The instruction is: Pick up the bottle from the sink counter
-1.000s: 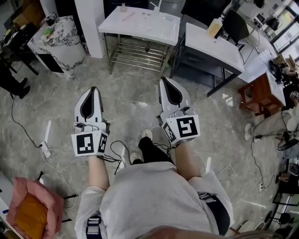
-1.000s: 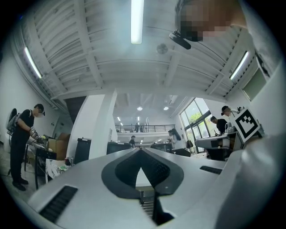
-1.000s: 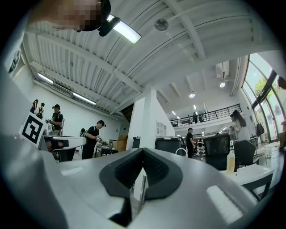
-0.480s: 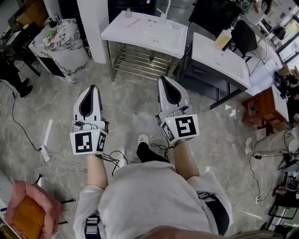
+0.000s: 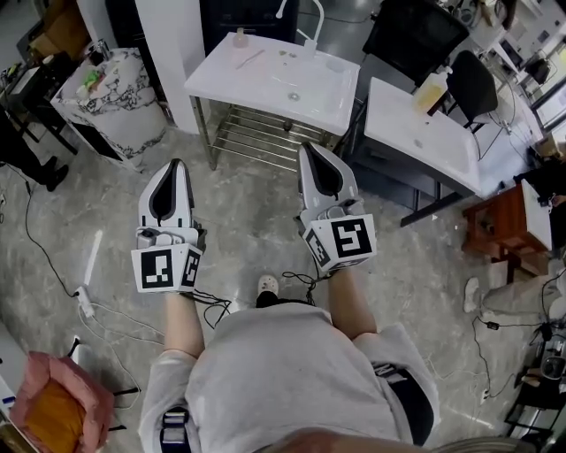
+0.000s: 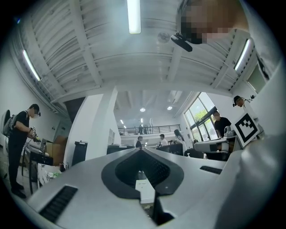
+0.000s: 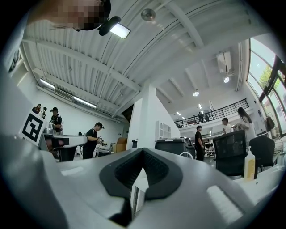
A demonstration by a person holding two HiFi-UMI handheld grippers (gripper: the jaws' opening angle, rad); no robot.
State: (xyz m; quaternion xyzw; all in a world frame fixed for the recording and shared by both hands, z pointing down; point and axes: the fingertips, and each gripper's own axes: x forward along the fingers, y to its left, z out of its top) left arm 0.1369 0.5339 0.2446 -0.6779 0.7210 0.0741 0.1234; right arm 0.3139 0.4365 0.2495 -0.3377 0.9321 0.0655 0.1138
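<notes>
At the far left a marble-patterned stand (image 5: 119,84) and a white pillar (image 5: 168,49) edge the grey stone floor (image 5: 248,199), which trailing cables (image 5: 115,310) cross. The left gripper (image 5: 174,170) is held out ahead at about waist height with its jaws clenched on nothing. That probably suits carrying it across the room, since nothing is within reach. Ahead and between the two tools stands the white sink counter (image 5: 221,75) on a metal frame, its faucet (image 5: 309,19) at the far edge. The bottle (image 5: 239,37), small and upright, sits at the counter's far left corner, well apart from both grippers. The task looks to be in its approach, with the reach not yet begun. The right gripper (image 5: 311,152) mirrors the left, also closed and empty, and both point at the counter. Further right a second white counter (image 5: 442,159) carries a taller yellow bottle (image 5: 433,88), which could be the one meant. Black chairs (image 5: 416,40) stand behind it, and a brown stool (image 5: 504,212) sits at the right edge of this open, high-ceilinged workroom.
</notes>
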